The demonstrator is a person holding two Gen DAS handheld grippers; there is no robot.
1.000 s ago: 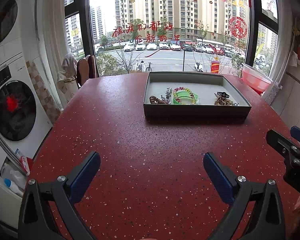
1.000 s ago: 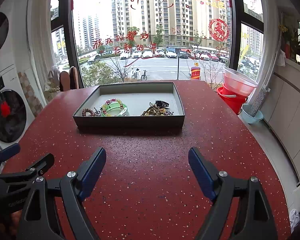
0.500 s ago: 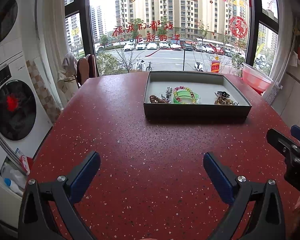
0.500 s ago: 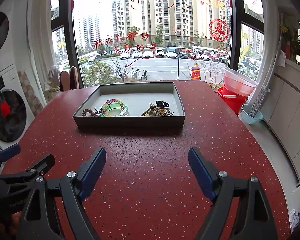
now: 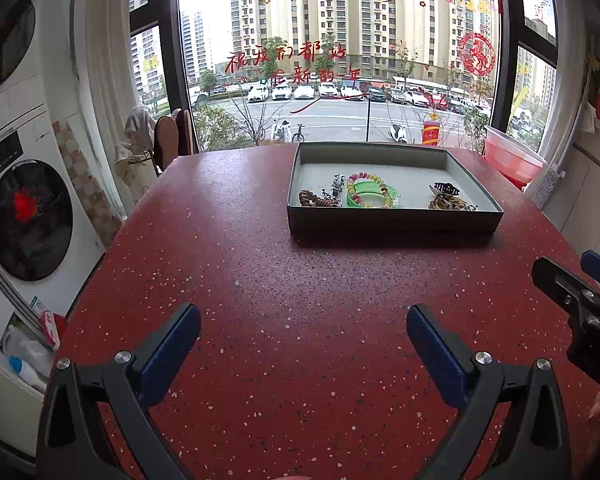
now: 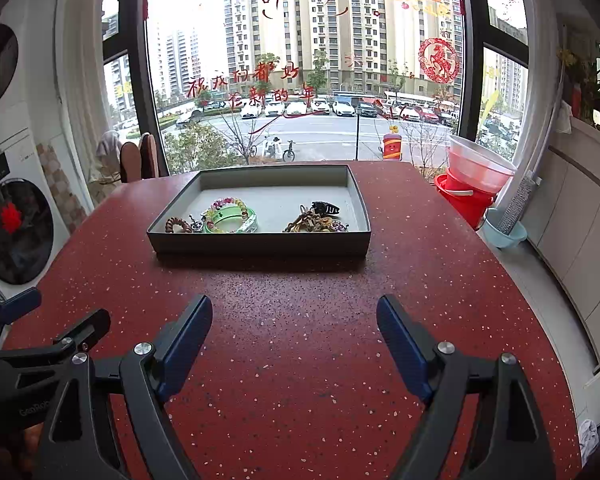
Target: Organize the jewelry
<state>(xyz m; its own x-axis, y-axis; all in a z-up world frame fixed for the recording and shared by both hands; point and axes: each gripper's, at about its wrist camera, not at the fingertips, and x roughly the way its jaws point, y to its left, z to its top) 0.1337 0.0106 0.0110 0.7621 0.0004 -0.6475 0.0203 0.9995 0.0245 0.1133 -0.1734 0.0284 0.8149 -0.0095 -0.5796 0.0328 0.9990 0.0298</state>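
- Straight ahead in the left wrist view, the left claw [image 5: 303, 334] hangs over the red speckled tabletop [image 5: 300, 280] with its blue-padded jaws spread wide and nothing between them.
- Farther back on the tabletop sits a dark tray [image 5: 392, 222] with a pale lining, well apart from the claw.
- Inside the tray, near its front wall, lie a brown beaded bracelet [image 5: 313, 199] at the left, a green bangle [image 5: 370, 197] with a multicoloured bead bracelet [image 5: 367, 180] lying on it in the middle, and a heap of brown-gold chains [image 5: 450, 202] at the right with a black hair clip [image 5: 446, 188] just behind it.
- At the right edge of this view part of the right claw's black body and one blue tip show.
- A front-loading washing machine [image 5: 28, 220] stands at the left, and a pink basin [image 5: 510, 158] sits beyond the tabletop's far right corner.

- Next, in the right wrist view, the right claw [image 6: 294, 332] is likewise wide open and empty above the tabletop, short of the tray [image 6: 260, 242].
- The same jewellery lies along the tray's front wall: brown bracelet [image 6: 178, 225], green bangle [image 6: 234, 221], chain heap [image 6: 314, 224], hair clip [image 6: 325, 208].
- A red bucket [image 6: 462, 196] holding a pink basin stands to the right past the tabletop's edge, with a small blue bowl [image 6: 504, 234] near it.
- The left claw's black frame shows at the lower left.
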